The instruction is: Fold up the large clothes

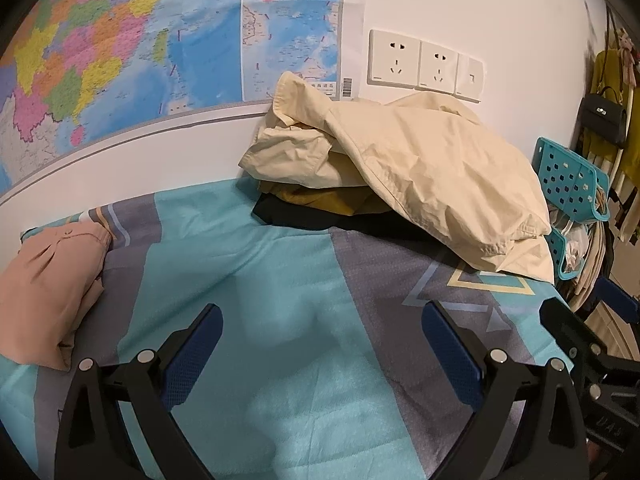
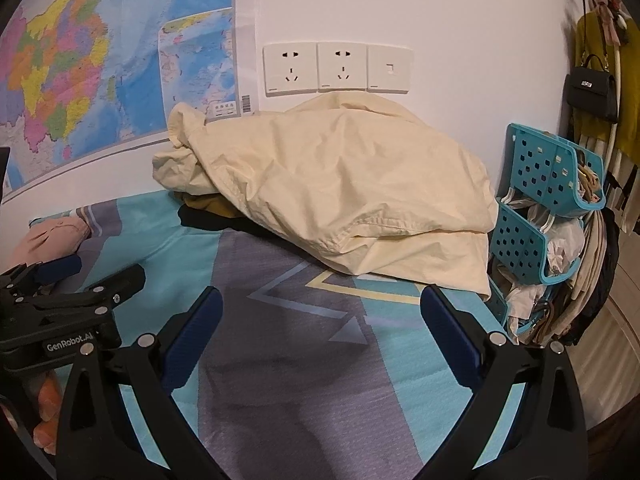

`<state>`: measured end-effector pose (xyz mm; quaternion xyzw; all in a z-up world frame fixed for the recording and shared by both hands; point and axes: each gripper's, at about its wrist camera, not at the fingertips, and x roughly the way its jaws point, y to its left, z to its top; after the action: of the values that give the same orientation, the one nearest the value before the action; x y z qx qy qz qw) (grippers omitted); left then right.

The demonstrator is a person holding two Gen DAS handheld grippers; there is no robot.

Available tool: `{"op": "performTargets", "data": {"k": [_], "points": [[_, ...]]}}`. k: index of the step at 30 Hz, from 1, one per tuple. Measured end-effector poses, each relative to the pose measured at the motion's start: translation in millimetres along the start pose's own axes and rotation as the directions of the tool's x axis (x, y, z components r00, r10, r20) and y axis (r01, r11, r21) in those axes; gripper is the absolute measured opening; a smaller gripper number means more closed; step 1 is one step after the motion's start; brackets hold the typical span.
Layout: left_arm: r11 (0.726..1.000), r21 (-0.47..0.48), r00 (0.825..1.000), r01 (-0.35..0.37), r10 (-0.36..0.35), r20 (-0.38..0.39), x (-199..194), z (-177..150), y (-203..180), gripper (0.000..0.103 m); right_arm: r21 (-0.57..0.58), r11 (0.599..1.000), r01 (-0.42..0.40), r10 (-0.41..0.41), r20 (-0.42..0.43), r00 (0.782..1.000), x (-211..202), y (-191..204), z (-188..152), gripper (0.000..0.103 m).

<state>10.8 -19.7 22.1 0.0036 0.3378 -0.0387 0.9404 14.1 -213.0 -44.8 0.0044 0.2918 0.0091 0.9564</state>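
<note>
A crumpled cream garment (image 1: 420, 164) (image 2: 340, 184) lies heaped against the wall at the back of the bed, on top of a mustard piece (image 1: 320, 200) and a black piece (image 1: 304, 216). A folded pink garment (image 1: 44, 284) (image 2: 48, 236) rests at the bed's left side. My left gripper (image 1: 320, 332) hovers open over the teal bedsheet (image 1: 280, 280), nothing between its fingers. My right gripper (image 2: 320, 316) is open too, short of the cream garment. In the right wrist view the left gripper (image 2: 72, 280) shows at the lower left, with a hand below it.
A teal perforated rack (image 2: 540, 208) stuffed with bags stands off the bed's right edge. Wall sockets (image 2: 336, 66) and a coloured map (image 1: 120, 48) are on the wall behind. A black handbag (image 2: 592, 88) and clothes hang at the far right.
</note>
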Motion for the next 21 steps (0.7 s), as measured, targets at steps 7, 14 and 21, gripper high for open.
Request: {"op": "performTargets", "data": {"k": [7,14,21], "points": [[1.0,-0.002,1.0,0.002,-0.002,-0.004,1.9,-0.6,-0.1,0.096,-0.002,1.0,0.004,-0.004,-0.01,1.0,3.0,-1.0,0.0,0.098],[1.0,-0.002,1.0,0.0,0.0,-0.004,4.4,-1.3,-0.4,0.096,-0.005,1.0,0.003,-0.003,-0.01,1.0,3.4,-1.4,0.4,0.098],[1.0,0.002,1.0,0.0,0.0,-0.004,4.8,-1.9,-2.0,0.096,-0.005,1.0,0.004,-0.004,-0.007,1.0,3.7,-2.0,0.8,0.098]]}}
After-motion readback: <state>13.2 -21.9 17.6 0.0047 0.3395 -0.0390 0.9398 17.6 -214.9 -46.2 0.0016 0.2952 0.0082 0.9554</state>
